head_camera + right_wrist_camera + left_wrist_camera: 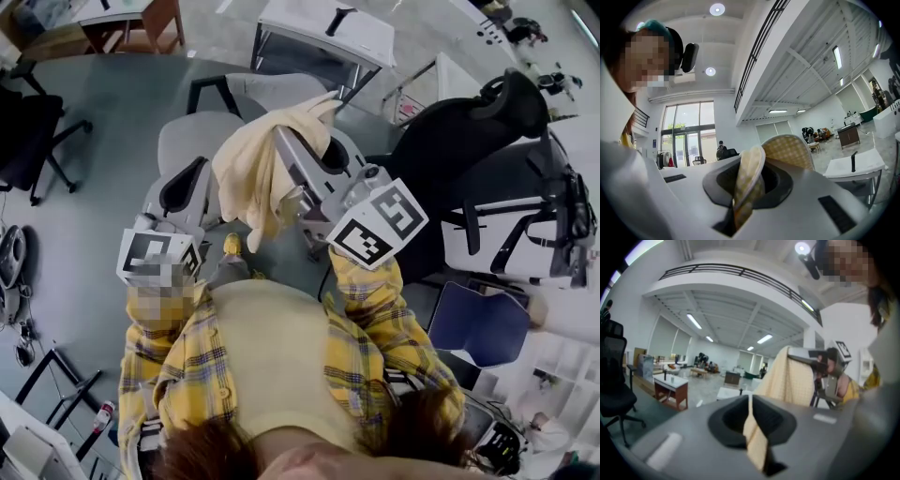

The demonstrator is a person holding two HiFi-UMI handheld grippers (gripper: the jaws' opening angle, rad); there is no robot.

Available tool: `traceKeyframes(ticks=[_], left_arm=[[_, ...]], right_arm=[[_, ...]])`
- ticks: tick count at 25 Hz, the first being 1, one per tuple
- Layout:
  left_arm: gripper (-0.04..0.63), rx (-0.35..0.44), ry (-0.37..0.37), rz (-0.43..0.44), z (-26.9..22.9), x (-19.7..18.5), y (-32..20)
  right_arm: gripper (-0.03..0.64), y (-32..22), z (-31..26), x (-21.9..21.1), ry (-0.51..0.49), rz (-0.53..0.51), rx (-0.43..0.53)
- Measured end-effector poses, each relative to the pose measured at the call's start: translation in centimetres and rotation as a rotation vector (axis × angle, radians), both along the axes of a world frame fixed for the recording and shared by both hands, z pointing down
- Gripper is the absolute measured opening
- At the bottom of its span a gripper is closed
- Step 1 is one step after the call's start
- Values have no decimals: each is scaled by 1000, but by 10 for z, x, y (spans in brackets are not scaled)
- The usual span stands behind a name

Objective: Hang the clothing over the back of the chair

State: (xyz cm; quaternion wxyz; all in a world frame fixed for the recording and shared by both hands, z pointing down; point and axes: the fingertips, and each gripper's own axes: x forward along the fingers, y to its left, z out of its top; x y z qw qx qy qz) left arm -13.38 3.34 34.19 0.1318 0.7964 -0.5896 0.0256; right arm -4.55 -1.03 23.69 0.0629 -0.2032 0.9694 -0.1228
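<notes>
A cream checked garment (247, 173) hangs in the air between my two grippers, above a grey office chair (192, 139) whose backrest (272, 89) lies farther from me. My left gripper (199, 169) is shut on a thin strip of the cloth (756, 439). My right gripper (286, 141) is higher and is shut on a thick fold of the cloth (746, 185). The left gripper view shows the right gripper (826, 365) with the garment (787, 376) draped down from it. Both grippers point roughly level.
A black high-backed office chair (469, 131) stands close on the right, with a blue seat (478, 323) nearer me. A white table (328, 28) is beyond the grey chair. Another black chair (28, 131) and a wooden table (131, 23) are at the left.
</notes>
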Motion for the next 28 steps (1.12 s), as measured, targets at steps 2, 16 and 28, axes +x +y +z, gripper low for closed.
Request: traceKeyframes(ticks=[2,16,28], left_arm=[[8,-2,1,4,1,-8,-7],[8,64,6,24,-24,-48,-57],[9,129,-5,21,-52,-62,-79]], right_arm=[[37,-9,-10,-10,-5,2,27],[37,-51,-62,-55,-4,20,147],[37,-70,-93,-78,-49,-5,204]])
